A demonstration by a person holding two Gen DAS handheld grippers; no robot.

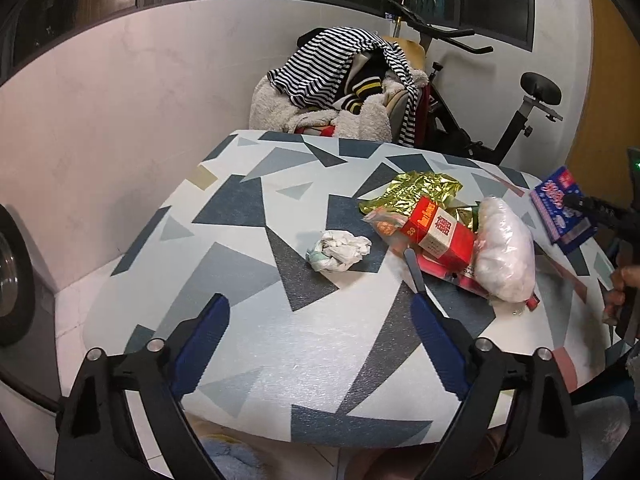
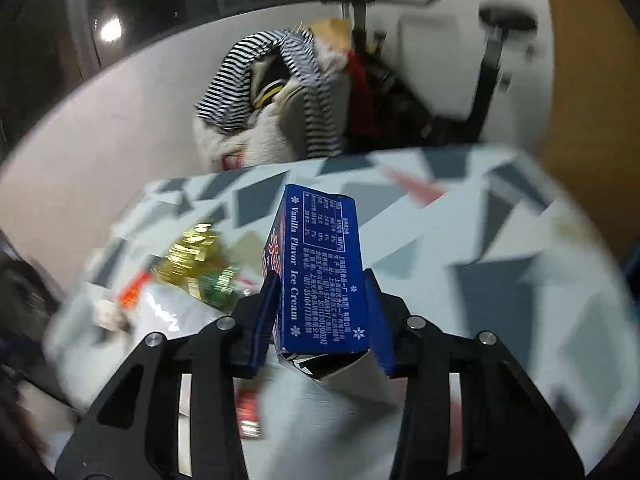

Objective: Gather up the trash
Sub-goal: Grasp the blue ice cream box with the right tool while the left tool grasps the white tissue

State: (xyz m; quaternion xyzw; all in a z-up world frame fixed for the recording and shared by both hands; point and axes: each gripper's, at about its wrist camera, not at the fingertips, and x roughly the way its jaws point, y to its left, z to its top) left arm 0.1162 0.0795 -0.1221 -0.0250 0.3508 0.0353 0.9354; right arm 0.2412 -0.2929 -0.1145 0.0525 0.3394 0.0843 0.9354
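Trash lies on a table (image 1: 256, 208) covered in a blue, grey and white geometric cloth. A crumpled white paper ball (image 1: 340, 256) sits just beyond my left gripper (image 1: 320, 308), which stands open and holds nothing. To its right is a pile: a gold foil wrapper (image 1: 416, 192), a red box (image 1: 440, 236) and a white plastic bag (image 1: 506, 260). My right gripper (image 2: 320, 276) is shut on a blue vanilla ice cream box (image 2: 320, 264), lifted above the cloth. The left wrist view shows that box (image 1: 560, 208) at the far right. The right wrist view is motion-blurred.
Behind the table stands a chair piled with striped and fleece clothes (image 1: 340, 80), with an exercise bike (image 1: 480, 120) beside it. A white wall runs along the left. A round dark object (image 1: 12, 276) sits low at the left edge. A hand (image 1: 620, 284) shows at the right edge.
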